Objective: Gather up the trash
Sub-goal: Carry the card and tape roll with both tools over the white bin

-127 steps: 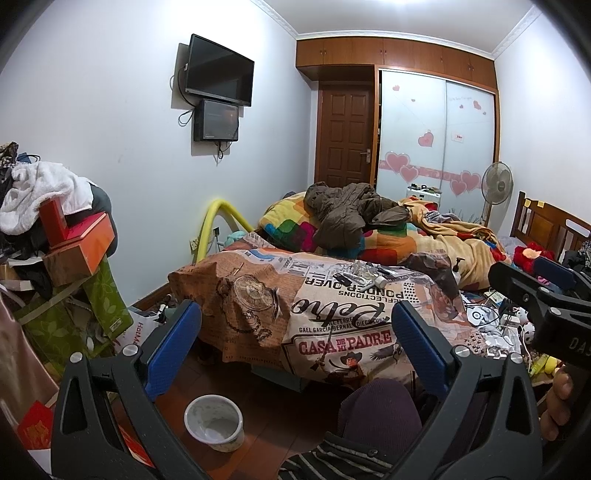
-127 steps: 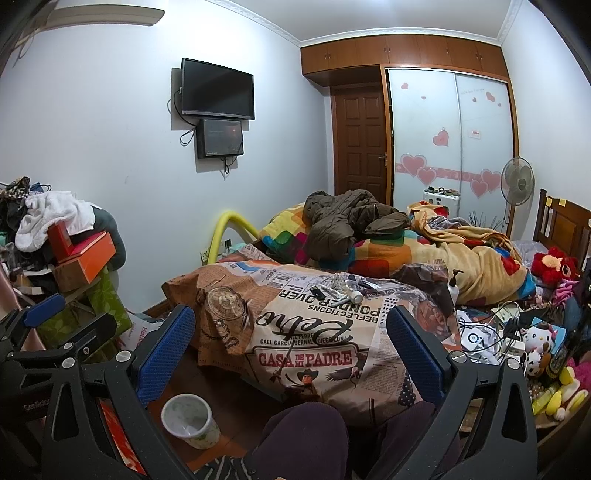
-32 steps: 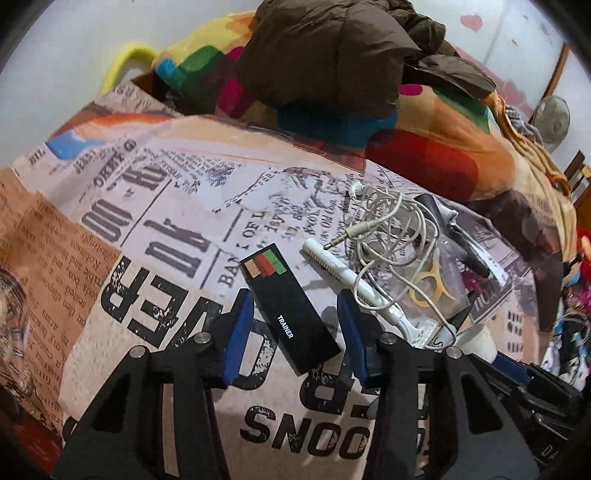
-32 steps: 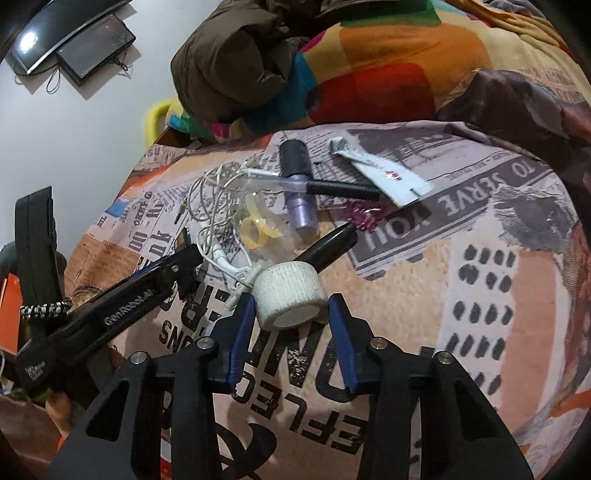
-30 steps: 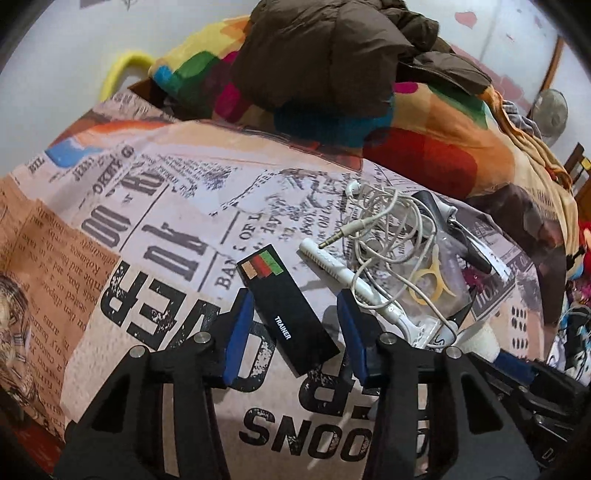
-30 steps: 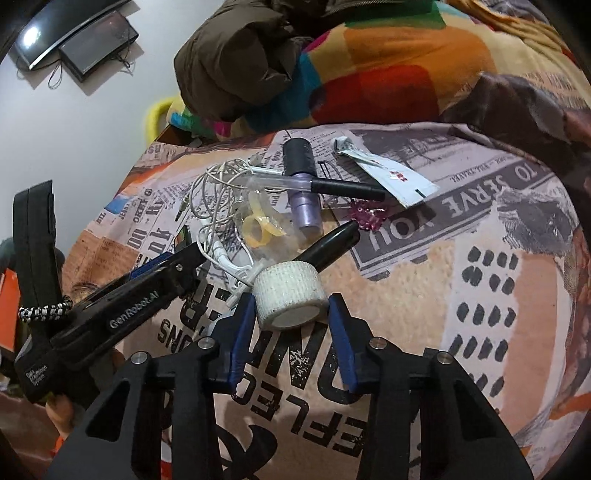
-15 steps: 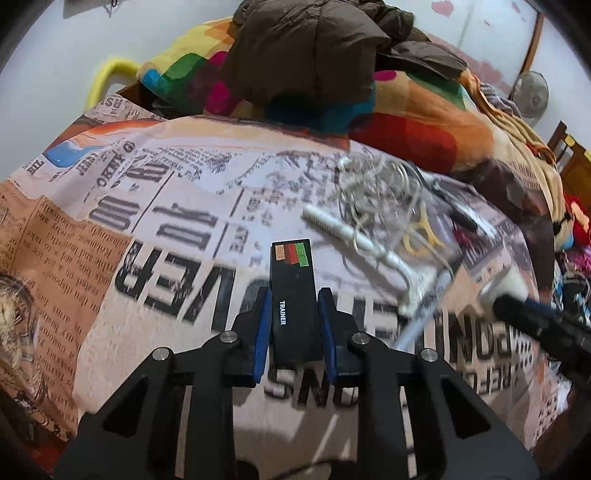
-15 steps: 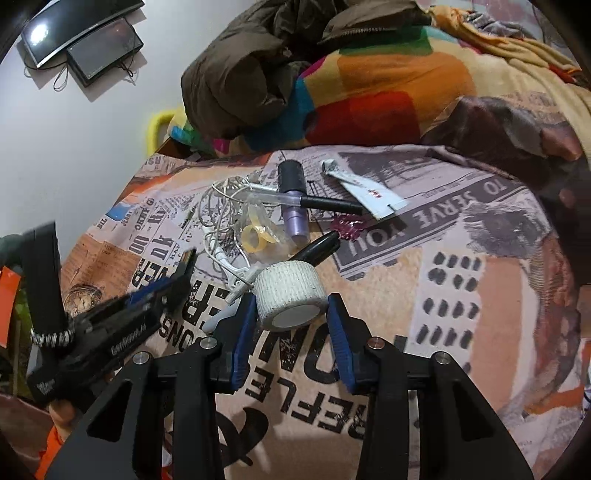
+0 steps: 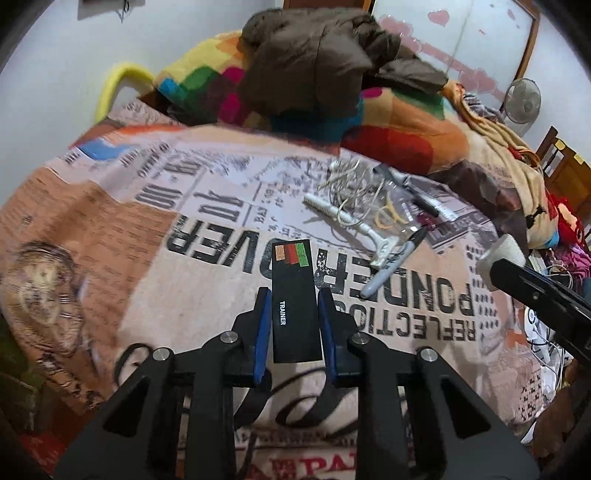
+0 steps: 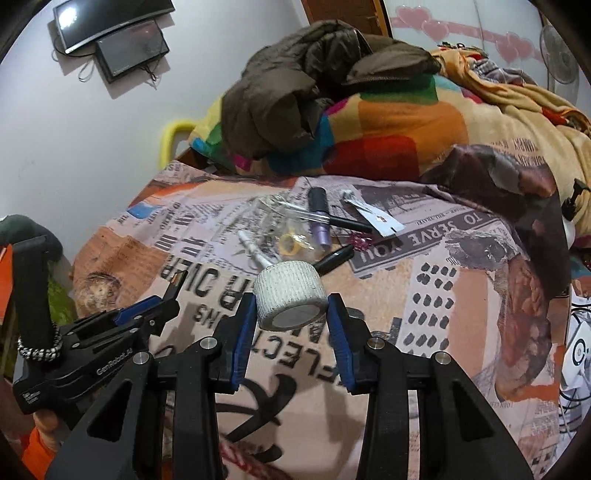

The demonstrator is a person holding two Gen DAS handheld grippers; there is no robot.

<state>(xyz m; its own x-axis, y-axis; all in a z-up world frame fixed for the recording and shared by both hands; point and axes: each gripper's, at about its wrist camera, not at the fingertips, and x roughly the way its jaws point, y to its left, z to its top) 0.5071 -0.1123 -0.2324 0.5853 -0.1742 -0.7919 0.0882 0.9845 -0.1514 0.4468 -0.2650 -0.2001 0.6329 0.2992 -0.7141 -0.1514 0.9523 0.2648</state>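
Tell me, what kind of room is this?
Most likely a bedroom. There is a bed with a newspaper-print cover, a colourful patchwork blanket with a brown jacket heaped on it, and a TV on the wall.

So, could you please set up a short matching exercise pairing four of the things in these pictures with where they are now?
Things:
1. flat black box labelled TRAINER
2. white roll of woven tape
3. brown padded jacket
4. small purple bottle with a black cap

Places:
A. heaped on the colourful checked blanket
B. between the left gripper's fingers
C. lying on the newspaper-print bedspread
D. between the right gripper's fingers

Pairs: 1-B, 2-D, 3-A, 4-C
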